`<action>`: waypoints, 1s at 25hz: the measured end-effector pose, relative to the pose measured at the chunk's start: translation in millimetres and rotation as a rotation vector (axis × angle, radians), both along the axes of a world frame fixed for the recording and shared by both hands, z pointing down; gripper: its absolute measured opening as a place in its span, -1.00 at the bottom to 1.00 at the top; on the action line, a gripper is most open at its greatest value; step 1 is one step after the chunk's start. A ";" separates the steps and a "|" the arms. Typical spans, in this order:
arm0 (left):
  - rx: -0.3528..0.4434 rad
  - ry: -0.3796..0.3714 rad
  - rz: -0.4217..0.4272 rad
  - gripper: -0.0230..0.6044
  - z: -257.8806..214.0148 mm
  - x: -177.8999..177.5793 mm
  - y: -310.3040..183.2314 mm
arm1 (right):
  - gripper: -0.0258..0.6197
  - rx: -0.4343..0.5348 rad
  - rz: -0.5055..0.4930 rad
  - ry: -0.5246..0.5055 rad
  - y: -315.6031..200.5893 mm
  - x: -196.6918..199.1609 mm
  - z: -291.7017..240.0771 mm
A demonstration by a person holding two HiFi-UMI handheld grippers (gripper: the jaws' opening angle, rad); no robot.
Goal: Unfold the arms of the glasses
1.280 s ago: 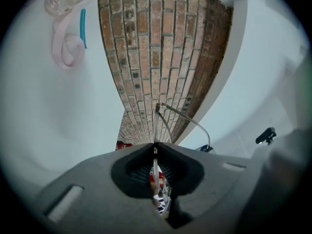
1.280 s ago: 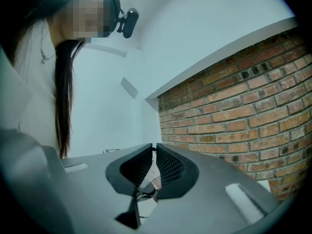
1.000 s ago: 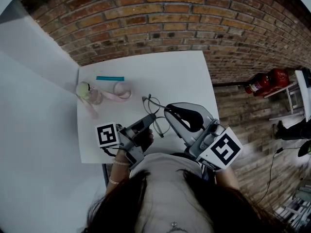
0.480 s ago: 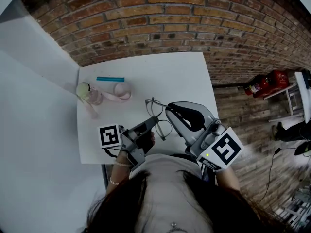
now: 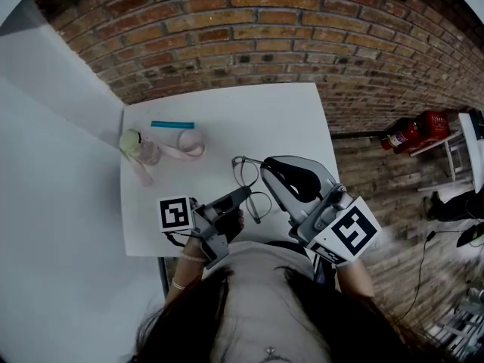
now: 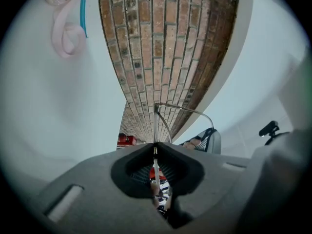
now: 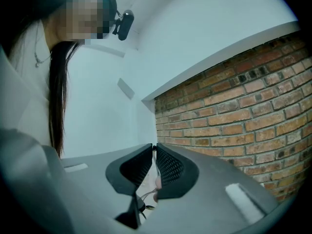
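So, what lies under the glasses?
Only the white table shows under the glasses. The left gripper and the right gripper, both shut on them, cover the table nearer the person.

The place looks like a plain workroom or test studio rather than a home. A small white table [image 5: 227, 119] stands against a bare brick wall [image 5: 265, 29]. A blank white wall panel [image 5: 53, 165] closes off one side, and what looks like a red fire extinguisher [image 5: 412, 129] sits on the floor nearby.
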State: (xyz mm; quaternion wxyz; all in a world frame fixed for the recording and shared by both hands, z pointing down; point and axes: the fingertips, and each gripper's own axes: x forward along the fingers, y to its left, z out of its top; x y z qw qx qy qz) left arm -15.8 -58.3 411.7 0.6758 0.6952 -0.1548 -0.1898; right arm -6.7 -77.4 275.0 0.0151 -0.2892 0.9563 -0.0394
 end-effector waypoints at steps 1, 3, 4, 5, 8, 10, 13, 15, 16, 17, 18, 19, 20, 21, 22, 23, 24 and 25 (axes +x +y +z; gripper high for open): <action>0.000 -0.001 0.003 -0.86 0.4 0.5 0.7 | -0.83 0.000 0.004 0.001 -0.8 0.6 -0.2; 0.000 -0.003 0.010 -0.86 0.9 1.8 2.1 | -0.83 0.001 0.011 0.002 -2.5 1.6 -0.5; -0.002 -0.002 0.014 -0.86 1.1 2.4 2.9 | -0.83 0.001 0.013 0.002 -3.2 1.9 -0.7; -0.004 0.000 0.016 -0.86 1.2 3.1 3.8 | -0.83 0.001 0.015 0.002 -3.7 2.1 -0.8; -0.002 0.002 0.026 -0.86 1.3 5.1 5.4 | -0.83 0.003 0.019 0.002 -4.8 3.1 -1.7; 0.004 0.001 0.034 -0.86 1.1 6.3 6.6 | -0.82 0.005 0.023 0.002 -5.3 3.9 -2.1; 0.006 -0.006 0.047 -0.86 1.7 8.2 8.5 | -0.82 0.007 0.031 0.001 -7.1 5.7 -2.9; 0.011 -0.012 0.056 -0.86 1.9 10.0 10.2 | -0.82 0.006 0.037 -0.002 -8.3 7.4 -3.4; 0.013 -0.015 0.061 -0.86 2.2 11.0 11.4 | -0.82 0.006 0.040 -0.005 -8.7 8.3 -3.5; 0.015 -0.019 0.066 -0.86 2.6 12.1 12.6 | -0.82 0.005 0.043 -0.007 -9.1 9.2 -3.5; 0.016 -0.022 0.070 -0.86 3.0 13.1 13.7 | -0.82 0.005 0.046 -0.009 -9.5 10.1 -3.4; 0.017 -0.024 0.075 -0.86 3.3 13.9 14.7 | -0.82 0.005 0.049 -0.010 -9.9 10.7 -3.3; 0.019 -0.025 0.079 -0.86 3.4 14.6 15.6 | -0.82 0.004 0.051 -0.011 -10.4 11.3 -3.1; 0.019 -0.025 0.084 -0.86 3.5 15.1 16.3 | -0.82 0.004 0.053 -0.012 -10.9 11.7 -3.0; 0.020 -0.026 0.088 -0.86 3.4 15.5 16.9 | -0.82 0.003 0.055 -0.012 -11.4 12.3 -2.9; 0.018 -0.026 0.090 -0.86 3.1 15.8 17.4 | -0.82 0.002 0.056 -0.013 -11.9 13.0 -2.8; 0.016 -0.027 0.091 -0.86 2.8 16.0 17.7 | -0.82 0.001 0.057 -0.013 -12.5 13.9 -2.9; 0.015 -0.027 0.093 -0.86 2.4 16.3 17.9 | -0.82 0.000 0.059 -0.014 -13.0 14.8 -3.1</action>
